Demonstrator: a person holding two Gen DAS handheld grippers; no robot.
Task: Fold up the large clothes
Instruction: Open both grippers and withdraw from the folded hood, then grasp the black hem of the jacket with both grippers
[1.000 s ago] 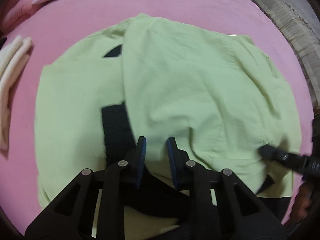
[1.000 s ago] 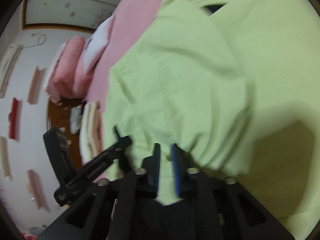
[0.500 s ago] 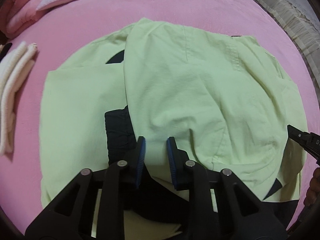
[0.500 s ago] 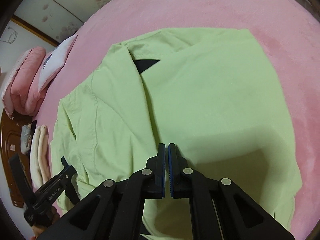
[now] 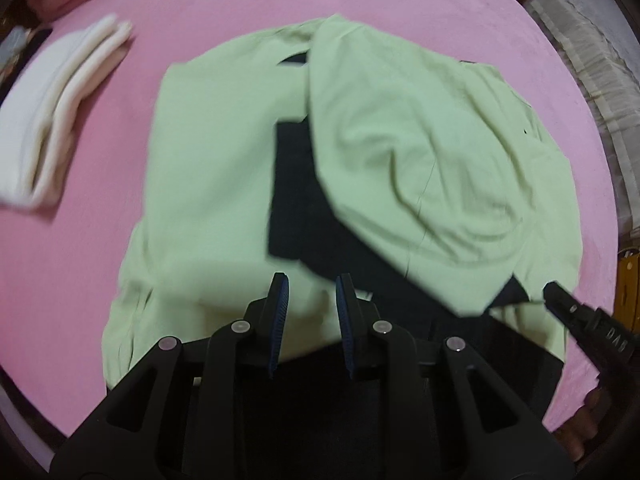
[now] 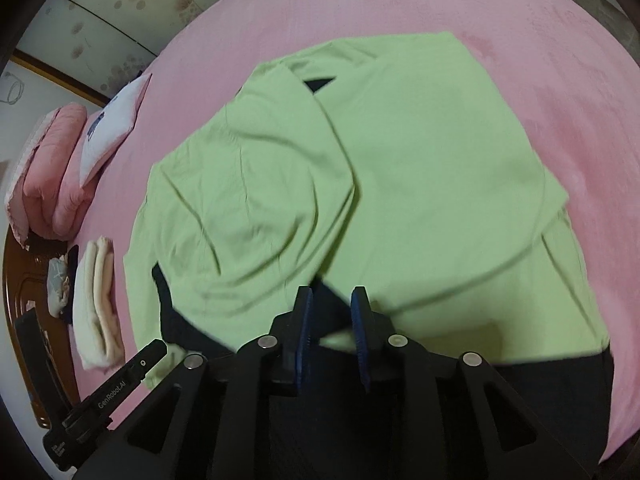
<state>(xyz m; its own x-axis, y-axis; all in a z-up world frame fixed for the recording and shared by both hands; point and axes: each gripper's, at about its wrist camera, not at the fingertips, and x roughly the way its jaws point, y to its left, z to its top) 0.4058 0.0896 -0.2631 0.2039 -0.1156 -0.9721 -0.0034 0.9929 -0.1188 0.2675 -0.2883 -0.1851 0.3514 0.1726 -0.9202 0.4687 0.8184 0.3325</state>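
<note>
- Right gripper (image 6: pixel 331 320): jaws apart with nothing between the pads, having just opened from fully closed half a second ago; no cloth caught.
- Left gripper (image 5: pixel 310 306): jaws a little apart, same gap as a second ago, nothing pinched; cloth held there a second ago now lies loose beneath.
- Green garment (image 5: pixel 420 176) flat on the pink bed (image 5: pixel 360 4), filling the centre of both views; one panel folded across from 3 o'clock in the left wrist view, edge running from 12 toward 5 o'clock.
- Dark lining (image 5: pixel 296 184) more exposed at centre than before, folded panel slid toward 3 o'clock.
- Likely meaning: first side fold released and done; next, a fresh grasp on the unfolded side at 9 o'clock.
- Folded cream cloth (image 5: pixel 52 120) well apart at 9 o'clock, untouched.
</note>
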